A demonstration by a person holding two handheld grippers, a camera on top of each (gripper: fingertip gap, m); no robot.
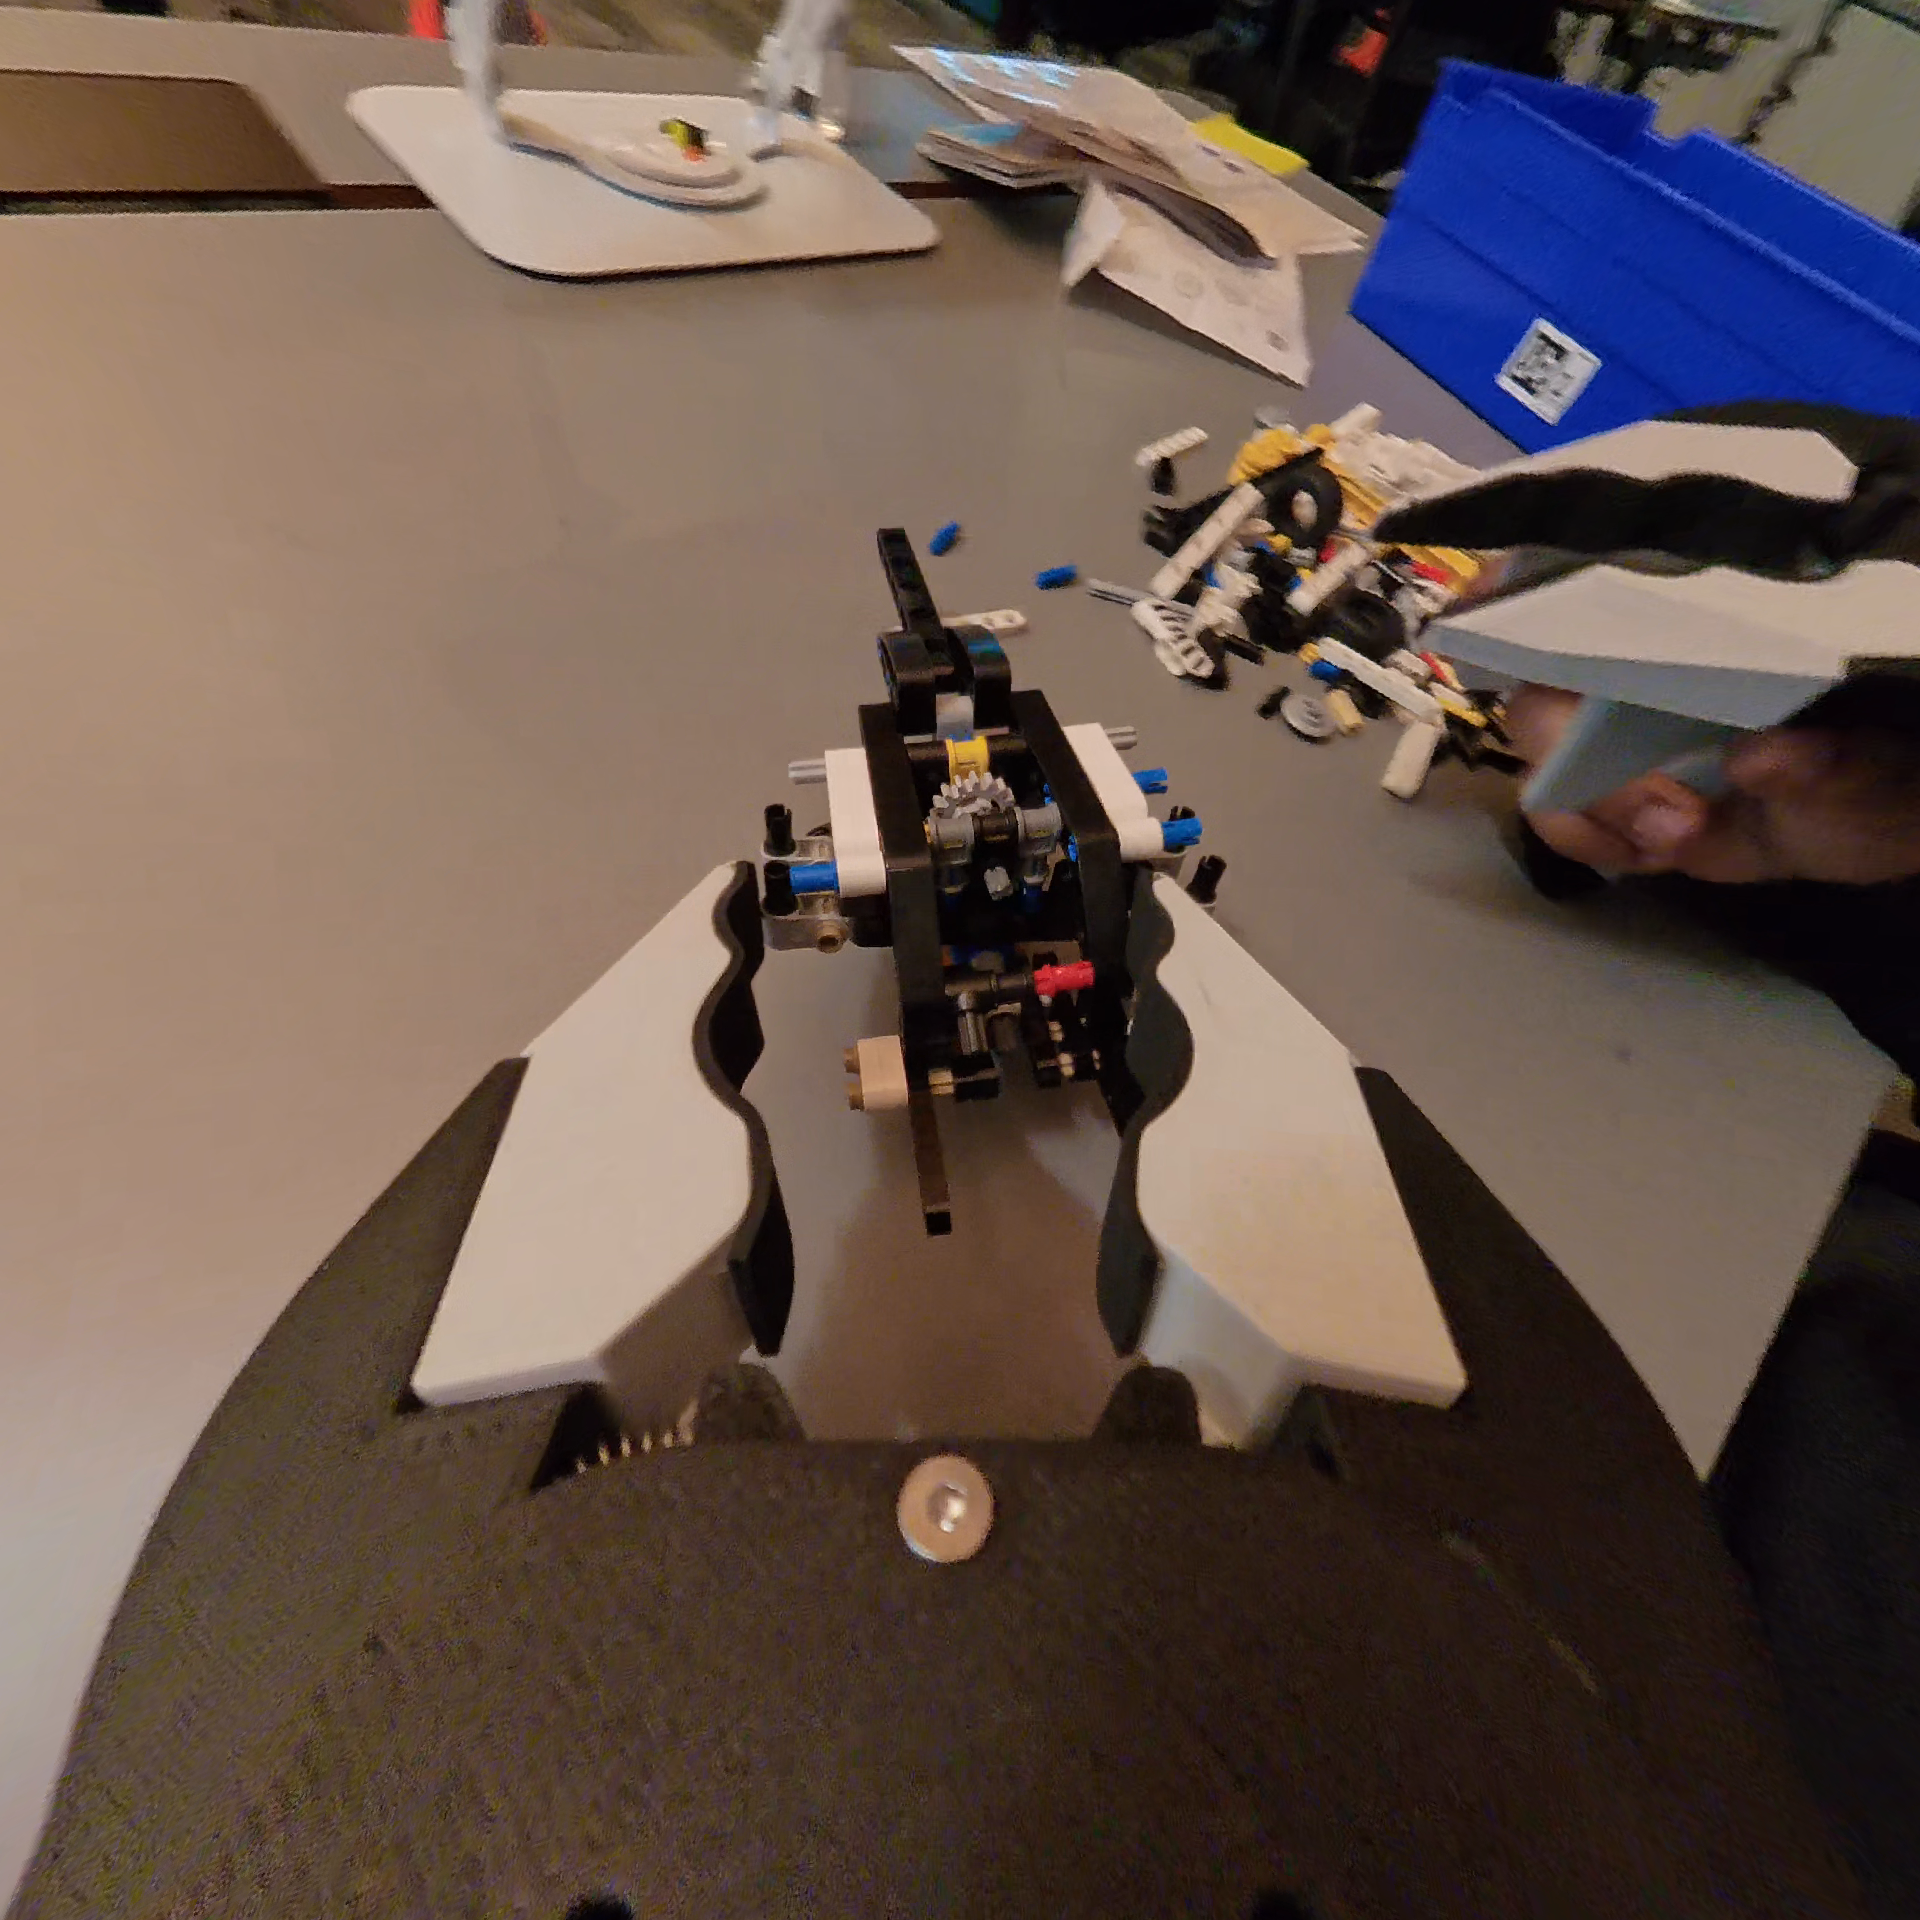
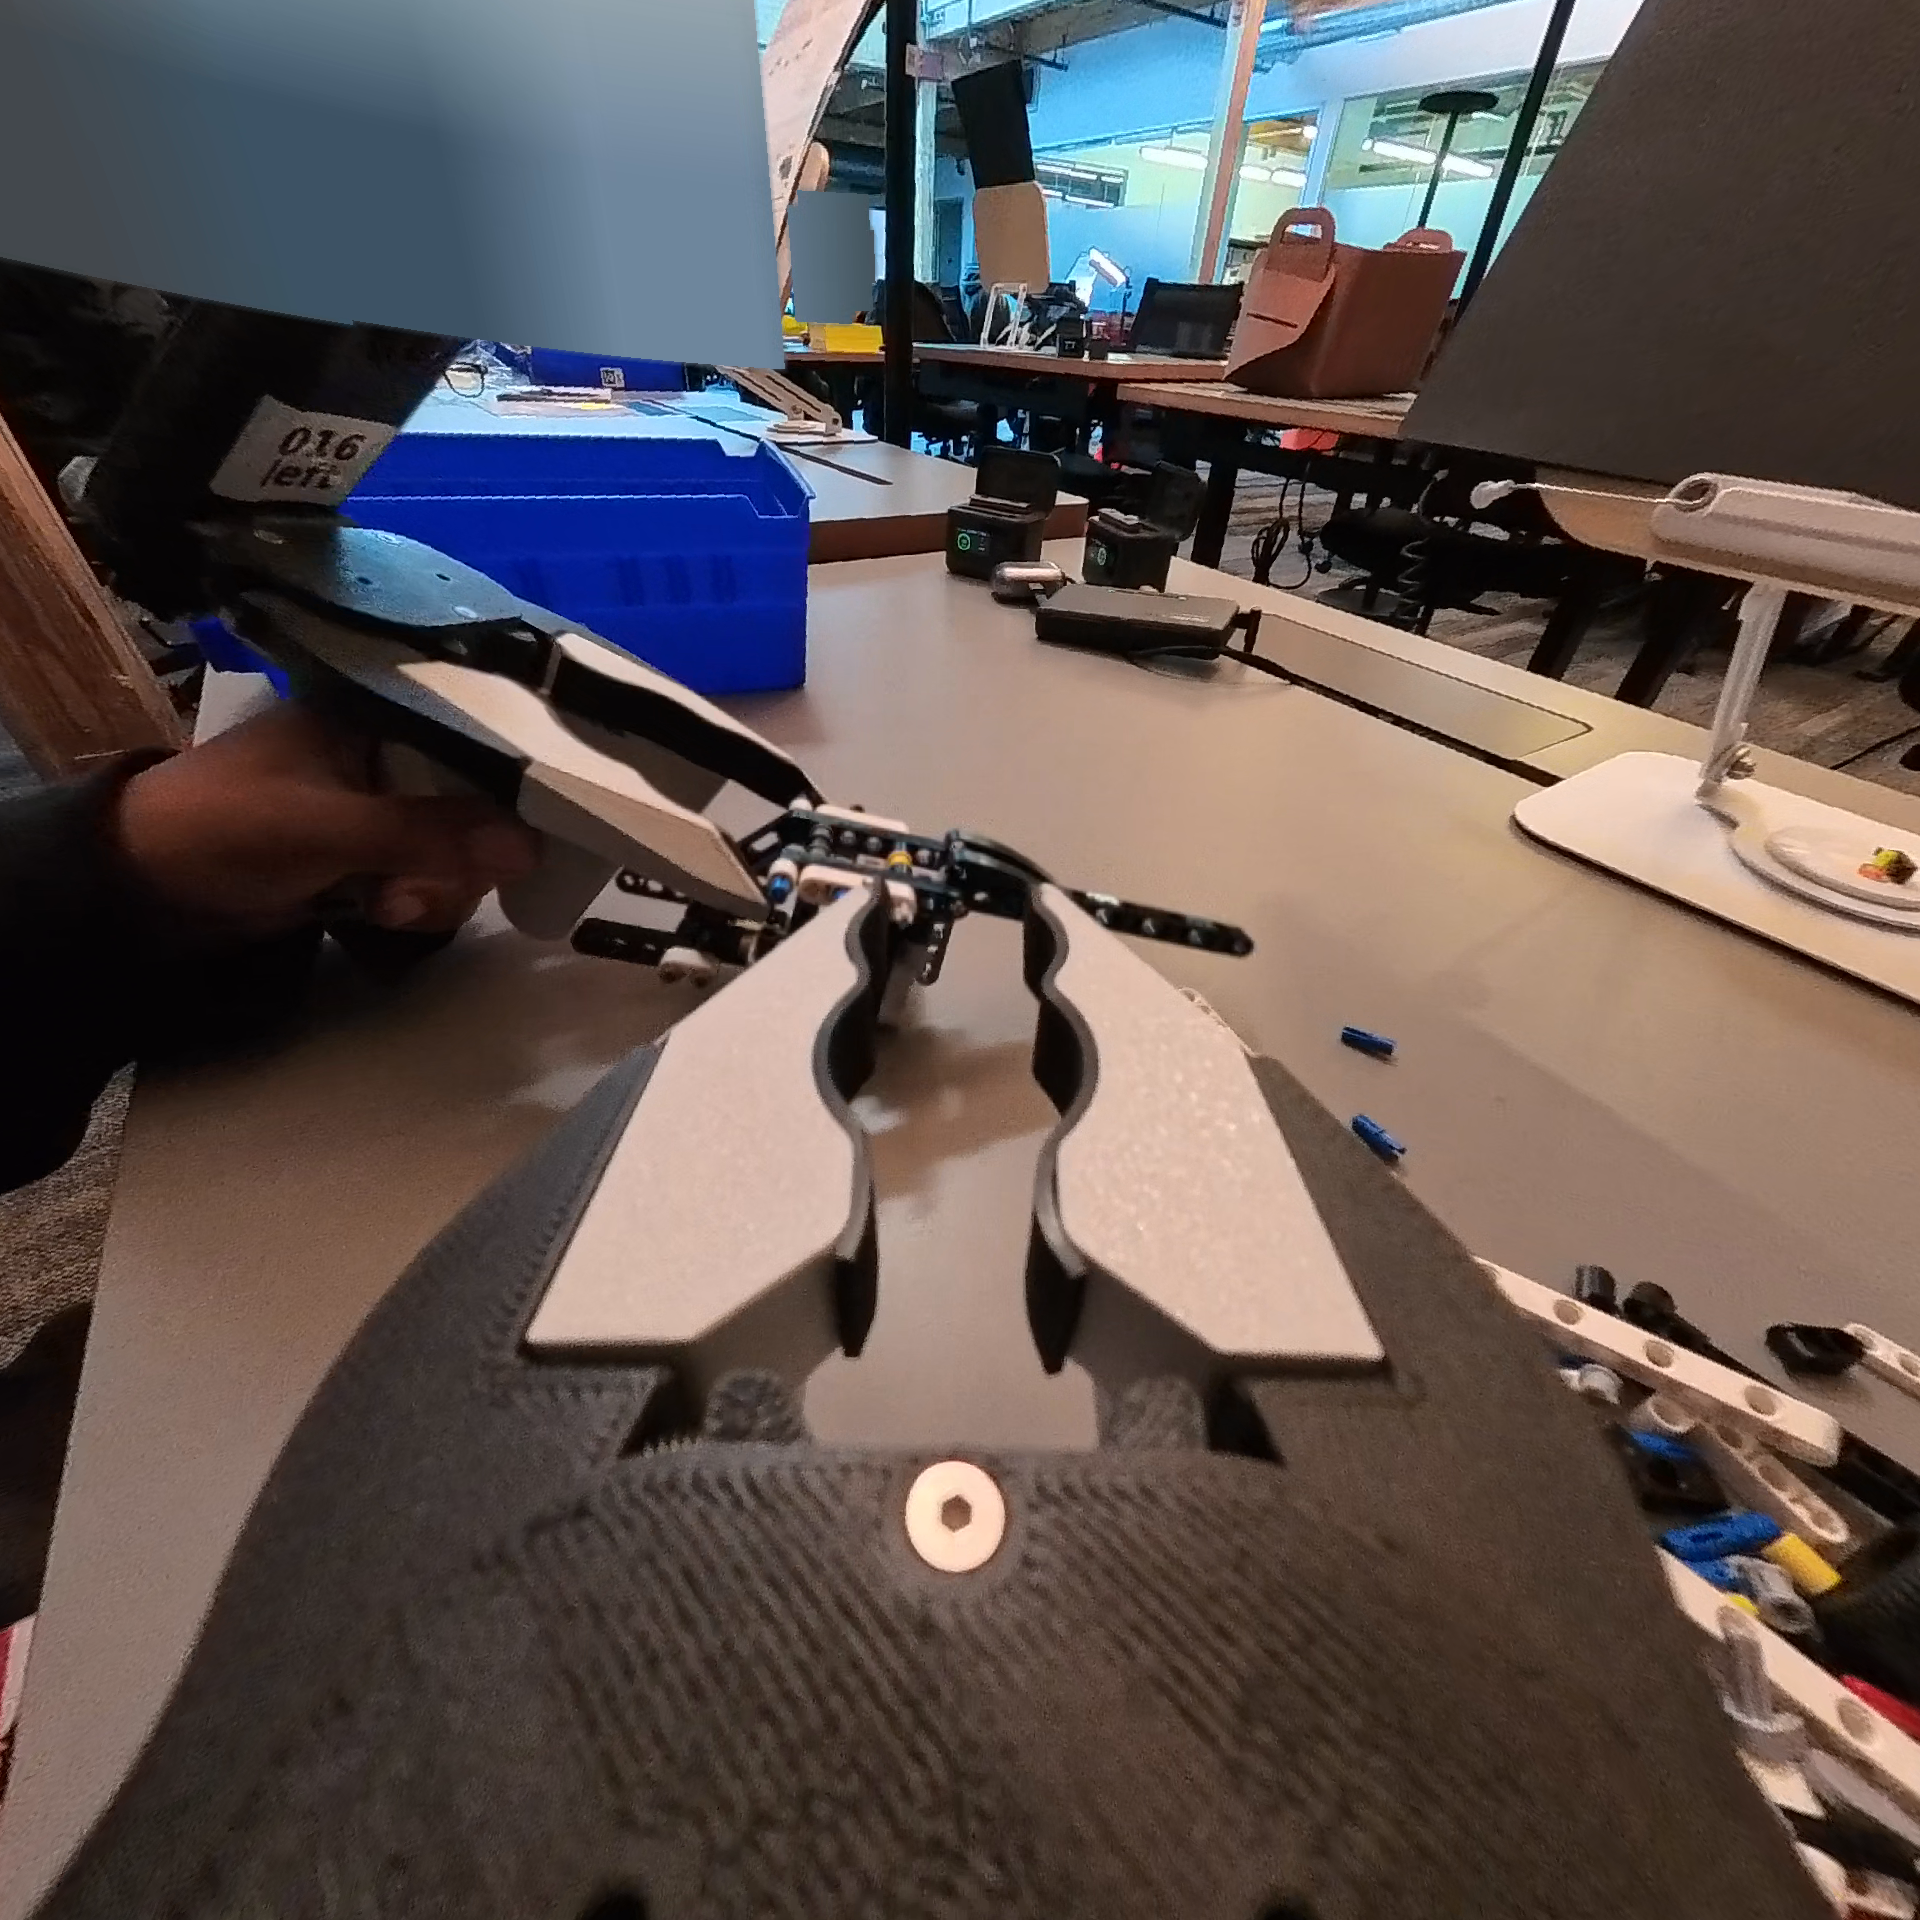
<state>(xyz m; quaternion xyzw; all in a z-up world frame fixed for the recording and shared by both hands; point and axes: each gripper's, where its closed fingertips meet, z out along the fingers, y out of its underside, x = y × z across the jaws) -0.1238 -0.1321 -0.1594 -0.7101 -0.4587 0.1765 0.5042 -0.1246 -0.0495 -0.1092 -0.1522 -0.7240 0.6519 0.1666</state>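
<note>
A black, white and blue building-toy model with a grey gear [image 1: 987, 831] stands on the grey table [image 1: 416, 623]. My left gripper [image 1: 943, 888] is open wide around the model's near end. Its right pad [image 1: 1148, 935] lies against the black frame, and its left pad [image 1: 732, 935] stands clear of the model. The right wrist view shows the same gripper [image 2: 784, 847] at the model [image 2: 914, 862]. My right gripper [image 2: 951, 909] has its fingers a little apart with nothing between them. It hovers over a pile of loose pieces [image 1: 1320, 582], apart from the model, and also shows in the left wrist view [image 1: 1408, 577].
A blue bin [image 1: 1621, 270] stands at the far right. Papers [image 1: 1174, 177] and a white stand base [image 1: 644, 197] lie at the back. Small blue pins [image 1: 1055, 577] lie between model and pile. A hand [image 1: 1714, 821] holds the right gripper. Black cases [image 2: 997, 520] sit farther off.
</note>
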